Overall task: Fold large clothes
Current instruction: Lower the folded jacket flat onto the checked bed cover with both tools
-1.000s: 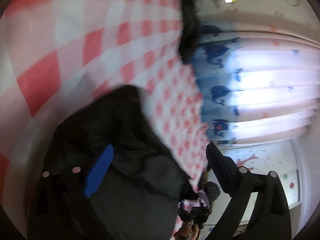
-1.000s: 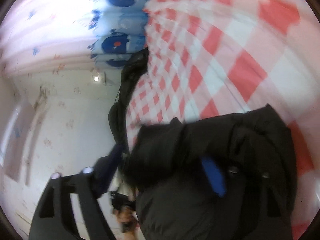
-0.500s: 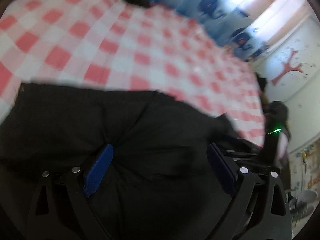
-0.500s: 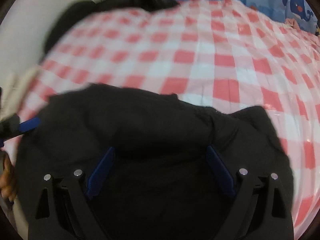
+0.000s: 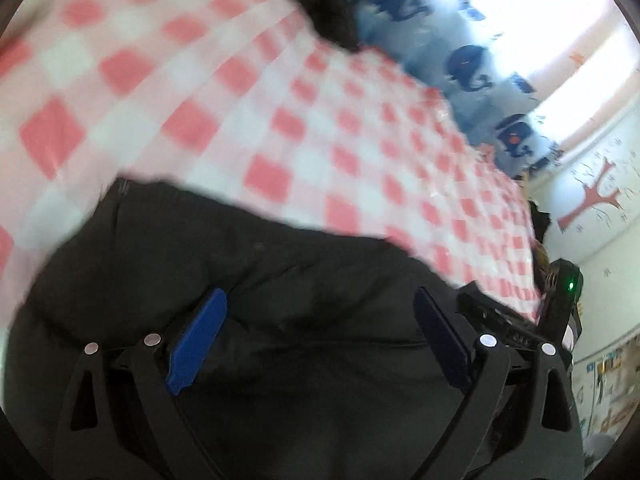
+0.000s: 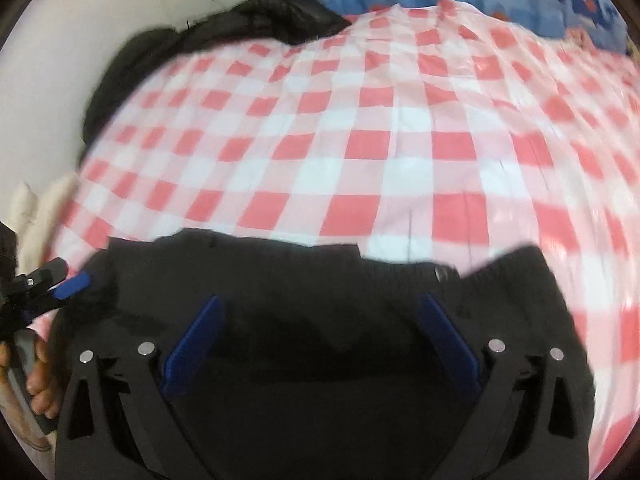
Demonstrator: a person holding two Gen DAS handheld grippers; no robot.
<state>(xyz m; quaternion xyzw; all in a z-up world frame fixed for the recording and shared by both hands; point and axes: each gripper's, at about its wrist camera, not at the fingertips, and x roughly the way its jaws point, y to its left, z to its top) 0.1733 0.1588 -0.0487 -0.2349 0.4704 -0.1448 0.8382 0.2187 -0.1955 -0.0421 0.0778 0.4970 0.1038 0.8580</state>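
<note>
A black padded garment (image 5: 304, 280) lies bunched on the red-and-white checked cloth (image 5: 248, 112), filling the lower half of both views (image 6: 312, 280). My left gripper (image 5: 320, 320) hangs over it with its blue pads wide apart and nothing between them. My right gripper (image 6: 320, 320) is also wide open above the garment. The left gripper's blue tip (image 6: 72, 284) shows at the left edge of the right wrist view. The right gripper's black body (image 5: 560, 304) shows at the right edge of the left wrist view.
A second dark garment (image 6: 224, 28) is heaped at the far edge of the checked cloth (image 6: 400, 128) against a white wall. Blue whale-print curtains (image 5: 472, 64) hang behind. A wall with a red tree decal (image 5: 596, 200) stands at the right.
A second ago both grippers were tilted and held the black garment aloft. Now both are level over the cloth, open, and the garment lies released beneath them.
</note>
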